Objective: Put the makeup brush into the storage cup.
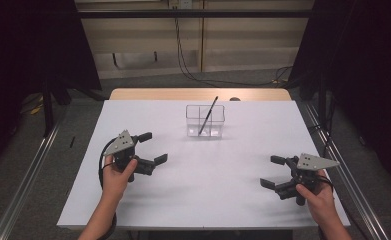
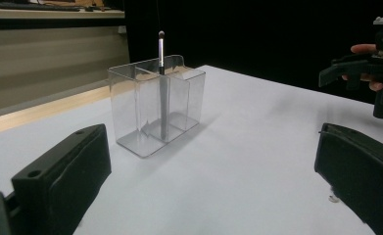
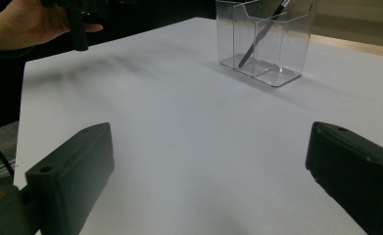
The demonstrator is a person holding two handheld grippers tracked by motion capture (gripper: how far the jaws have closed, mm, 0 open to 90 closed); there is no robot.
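A clear plastic organizer box point(image 1: 205, 121) with compartments stands at the middle back of the white table point(image 1: 203, 195). A thin dark makeup brush point(image 1: 208, 115) leans inside it, tip up. The box point(image 2: 155, 105) and the brush point(image 2: 161, 83) appear ahead in the left gripper view; the same box point(image 3: 265, 39) and brush point(image 3: 262, 30) sit far ahead in the right gripper view. My left gripper point(image 1: 154, 148) is open over the table's left half, nothing between its jaws. My right gripper point(image 1: 271, 171) is open at the right, also holding nothing.
A wooden strip point(image 1: 198, 94) runs along the table's far edge. Cables point(image 1: 193, 70) trail on the floor behind. Metal rails point(image 1: 28, 175) flank the table on both sides. Dark curtains hang at left and right.
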